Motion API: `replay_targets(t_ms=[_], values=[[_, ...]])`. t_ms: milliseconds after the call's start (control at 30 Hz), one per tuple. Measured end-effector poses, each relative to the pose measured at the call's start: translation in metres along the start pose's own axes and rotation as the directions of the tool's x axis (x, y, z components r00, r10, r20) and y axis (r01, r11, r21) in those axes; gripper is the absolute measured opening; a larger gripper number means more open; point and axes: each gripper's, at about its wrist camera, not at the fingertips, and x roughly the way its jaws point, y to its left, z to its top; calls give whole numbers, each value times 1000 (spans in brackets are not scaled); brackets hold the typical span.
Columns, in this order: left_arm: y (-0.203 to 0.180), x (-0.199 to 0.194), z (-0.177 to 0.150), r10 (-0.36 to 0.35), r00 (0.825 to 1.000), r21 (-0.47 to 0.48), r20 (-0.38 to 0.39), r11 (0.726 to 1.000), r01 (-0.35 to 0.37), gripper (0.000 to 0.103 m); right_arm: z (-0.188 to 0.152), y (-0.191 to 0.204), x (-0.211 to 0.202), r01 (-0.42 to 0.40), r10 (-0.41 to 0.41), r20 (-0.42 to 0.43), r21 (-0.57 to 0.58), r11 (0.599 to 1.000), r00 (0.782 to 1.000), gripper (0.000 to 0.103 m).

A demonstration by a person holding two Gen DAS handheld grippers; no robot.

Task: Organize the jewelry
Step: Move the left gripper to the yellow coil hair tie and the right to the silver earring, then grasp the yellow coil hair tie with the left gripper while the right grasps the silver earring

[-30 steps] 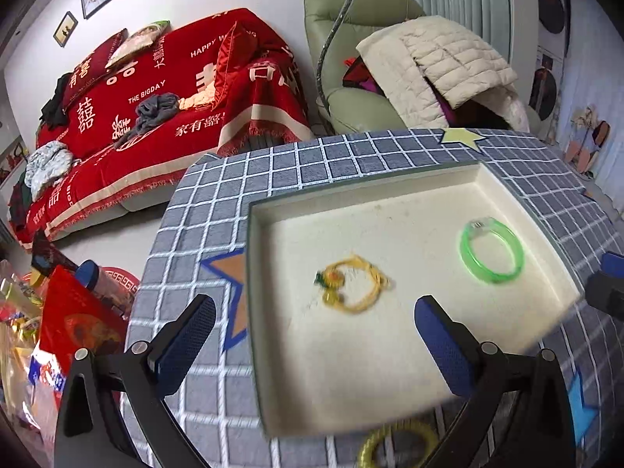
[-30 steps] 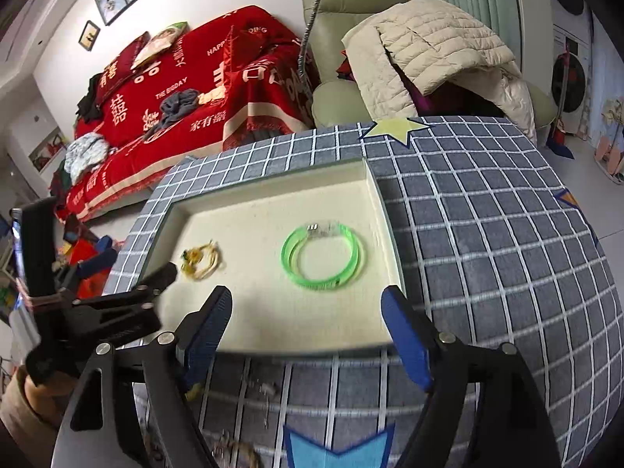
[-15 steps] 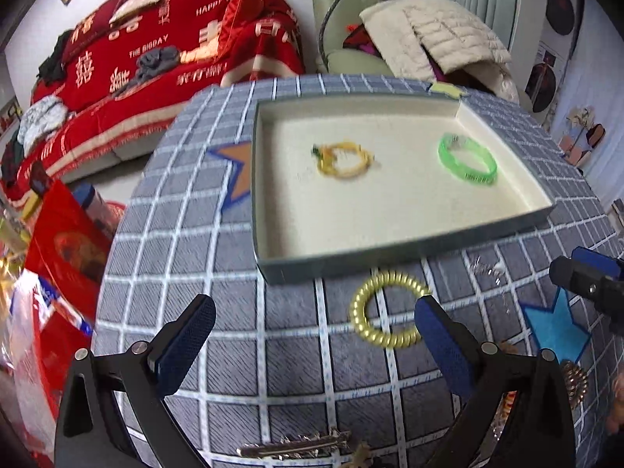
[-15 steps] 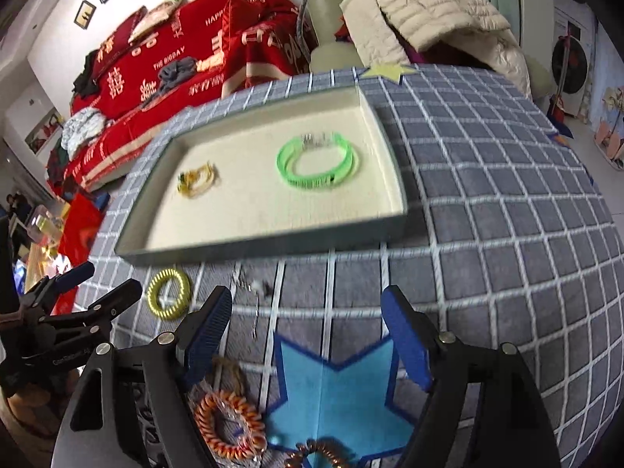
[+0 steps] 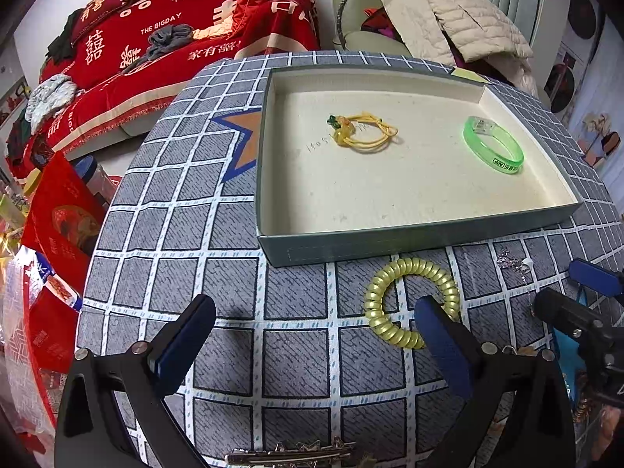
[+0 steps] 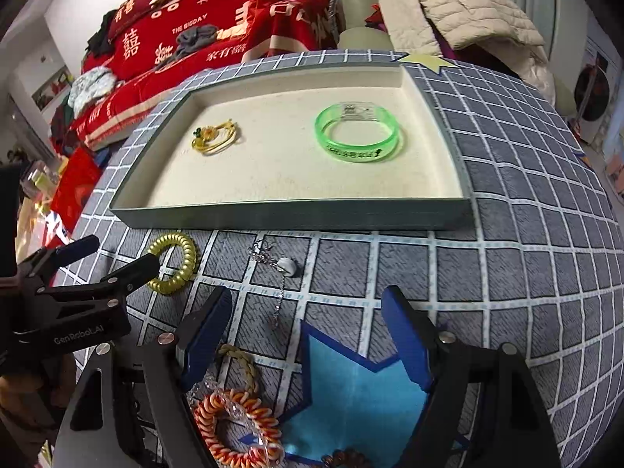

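Note:
A shallow cream-lined tray (image 5: pixel 409 240) (image 6: pixel 296 214) sits on the checked tablecloth. In it lie a yellow cord bracelet (image 5: pixel 364 132) (image 6: pixel 215 136) and a green bangle (image 5: pixel 493 144) (image 6: pixel 357 132). In front of the tray lie a yellow coil hair tie (image 5: pixel 409 302) (image 6: pixel 173 267), a silver chain with a white pendant (image 6: pixel 277 273) (image 5: pixel 514 265), a braided tan band (image 6: pixel 240 358) and an orange-white coil tie (image 6: pixel 234 429). My left gripper (image 5: pixel 312 343) (image 6: pixel 93 257) is open and empty, its right finger over the yellow coil tie. My right gripper (image 6: pixel 308 335) is open and empty above the blue star.
A silver hair clip (image 5: pixel 288 454) lies at the table's near edge. A brown coil tie (image 6: pixel 347 460) shows at the bottom. A red sofa (image 5: pixel 156 39) and a green armchair with a jacket (image 5: pixel 448 27) stand behind the table. Red bags (image 5: pixel 58 241) lie to the left.
Both grippers have drawn back from over the tray toward the near side of the table and lowered. The loose jewelry in front of the tray has come into view.

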Motion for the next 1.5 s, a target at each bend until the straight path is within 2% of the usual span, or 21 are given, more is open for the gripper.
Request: replay_targets(t_ms=[167,267,333,500,600,700,767,800,833,867,933,1067,1333,1500], values=[[-3,3,0,-27,1000,3,-5,1000,27,103,5,5,13,16,-17,-14,-33,999,1000,81],[-7,5,-1,-12,1000,20,0,1000,12,103,8,8,16,21,-21,-8,-44,999,1000,81],[-8,5,0,-18,1000,25,2,1000,18,103,10,11,18,23,-23,-3,-60,998,1000,77],[-13,2,0,-35,999,54,19,998,34,100,14,20,23,68,-67,12,-136,988,998,59],[-16,-1,0,-67,998,69,20,996,65,89,14,26,23,67,-65,16,-169,983,998,50],[-22,-4,-1,-88,996,105,21,991,85,76,13,30,21,56,-56,8,-188,980,998,32],[-25,-6,-2,-105,994,123,20,987,101,65,13,33,21,59,-60,3,-193,979,998,26],[-28,-7,-2,-113,993,137,23,985,109,51,13,33,20,63,-63,3,-191,980,998,26],[-30,-8,-3,-116,993,147,25,983,111,33,13,32,20,62,-62,3,-188,980,998,21],[-32,-8,-3,-122,992,161,23,980,117,31,12,31,19,56,-57,3,-178,982,998,13],[-31,-9,-3,-130,991,160,23,979,125,31,11,26,17,33,-34,-5,-143,989,999,13],[-23,-13,-3,-188,982,111,14,976,186,31,9,15,6,-11,11,1,-82,997,1000,13],[-18,-46,5,-225,971,109,86,970,215,31,17,-1,-27,-66,67,58,-25,998,996,13],[-17,-61,18,-243,962,110,125,967,230,31,29,-6,-45,-74,75,102,-11,997,992,13]])
